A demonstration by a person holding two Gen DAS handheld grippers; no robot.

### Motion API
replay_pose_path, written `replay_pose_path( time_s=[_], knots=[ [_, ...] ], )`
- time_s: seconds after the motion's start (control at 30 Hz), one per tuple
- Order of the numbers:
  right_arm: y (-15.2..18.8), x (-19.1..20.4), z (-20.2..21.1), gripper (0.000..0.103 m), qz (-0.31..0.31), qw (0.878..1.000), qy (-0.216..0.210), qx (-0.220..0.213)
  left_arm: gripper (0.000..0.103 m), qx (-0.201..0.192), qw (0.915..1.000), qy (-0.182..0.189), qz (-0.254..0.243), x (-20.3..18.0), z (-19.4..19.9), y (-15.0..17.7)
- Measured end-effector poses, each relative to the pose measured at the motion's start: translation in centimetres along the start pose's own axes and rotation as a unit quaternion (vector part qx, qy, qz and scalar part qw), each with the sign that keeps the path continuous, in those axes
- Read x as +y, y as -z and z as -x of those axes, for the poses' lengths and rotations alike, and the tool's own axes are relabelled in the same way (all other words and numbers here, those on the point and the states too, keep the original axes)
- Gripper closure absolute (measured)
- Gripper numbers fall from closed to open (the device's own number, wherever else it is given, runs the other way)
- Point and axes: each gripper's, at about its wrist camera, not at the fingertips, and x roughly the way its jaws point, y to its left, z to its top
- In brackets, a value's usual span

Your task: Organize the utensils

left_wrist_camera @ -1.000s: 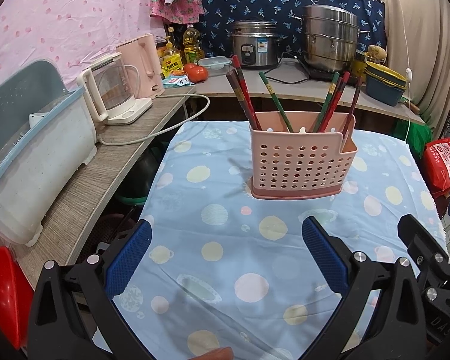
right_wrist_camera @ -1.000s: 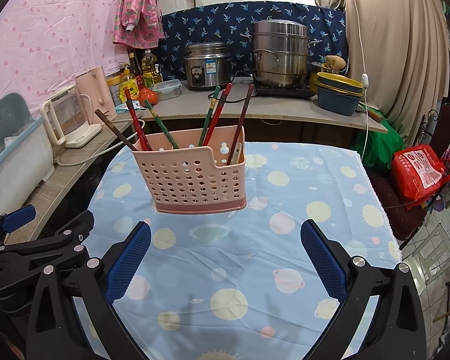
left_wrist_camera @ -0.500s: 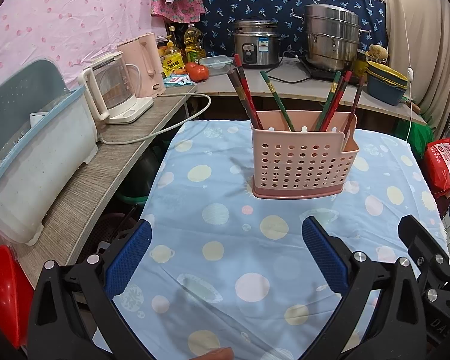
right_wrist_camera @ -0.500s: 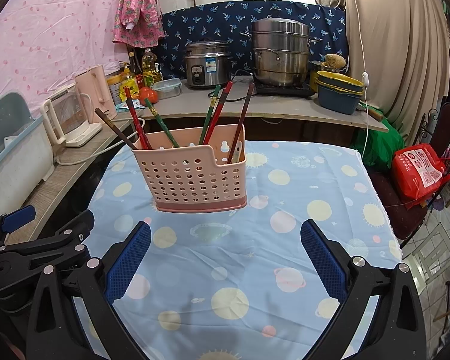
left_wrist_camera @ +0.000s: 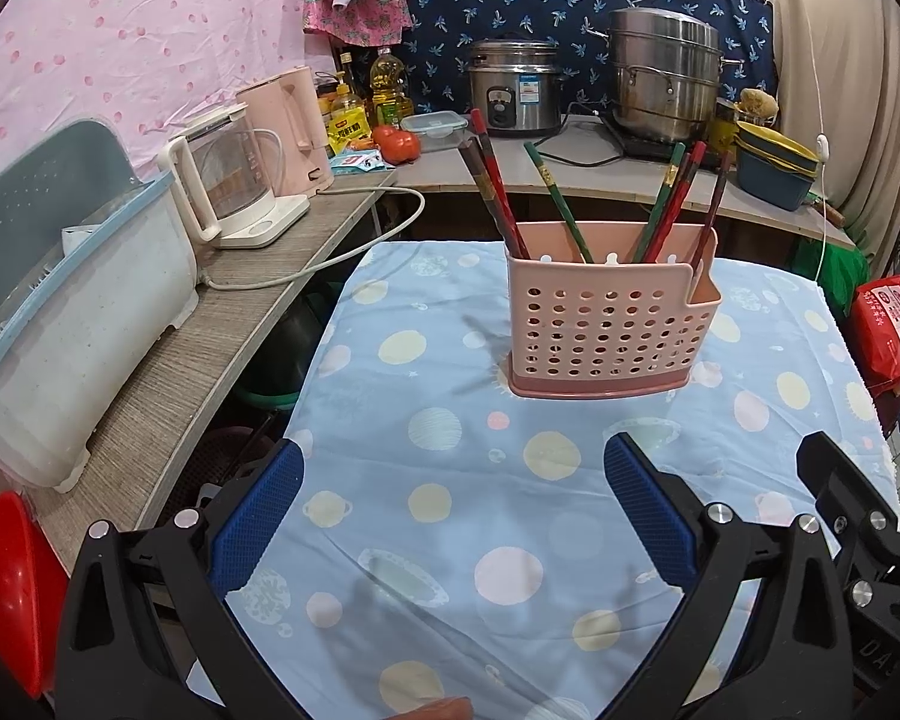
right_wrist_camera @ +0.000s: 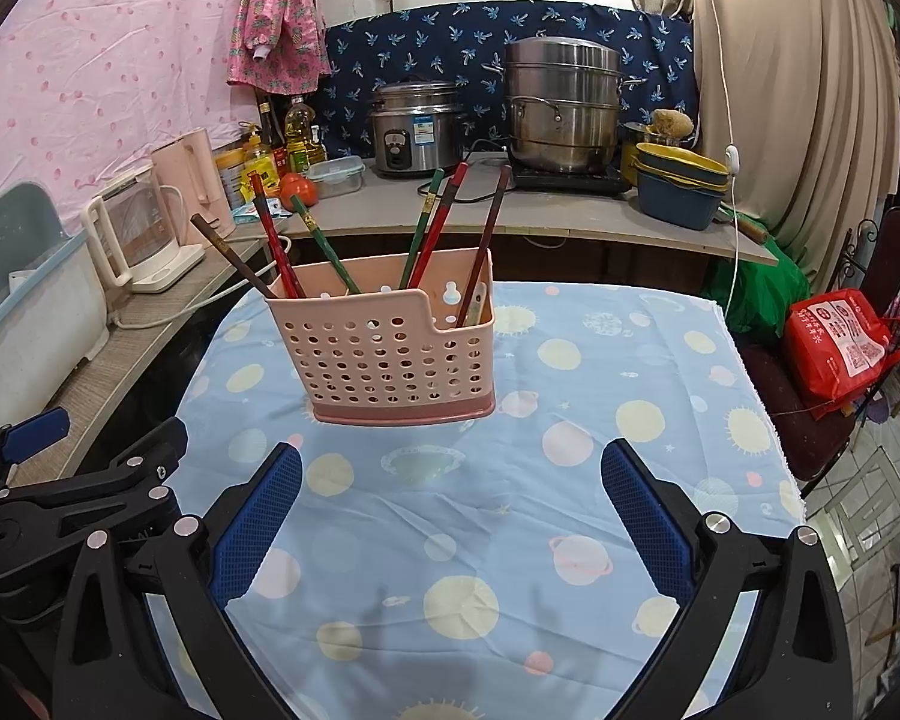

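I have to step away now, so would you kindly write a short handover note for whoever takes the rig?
Left gripper: open, empty, above the tablecloth.
Right gripper: open, empty, alongside.
The pink perforated plastic utensil basket stands upright on the blue planet-print tablecloth, ahead of both grippers.
Done: six red, green and brown chopsticks stand in the basket.
Left: no loose utensils in view; check beyond the frames.

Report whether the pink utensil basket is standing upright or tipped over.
Upright. The pink utensil basket sits flat on its base on the tablecloth, open top up, with chopsticks leaning out of it.
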Motion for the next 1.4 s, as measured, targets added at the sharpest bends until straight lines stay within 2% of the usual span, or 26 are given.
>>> replay_pose_path(
  time_s=[1.4],
  knots=[
    [-0.72,0.48,-0.08,0.007,0.005,1.0,-0.001,0.003,0.007,0.0,1.0,-0.007,0.002,0.08,-0.37,-0.53]
  ],
)
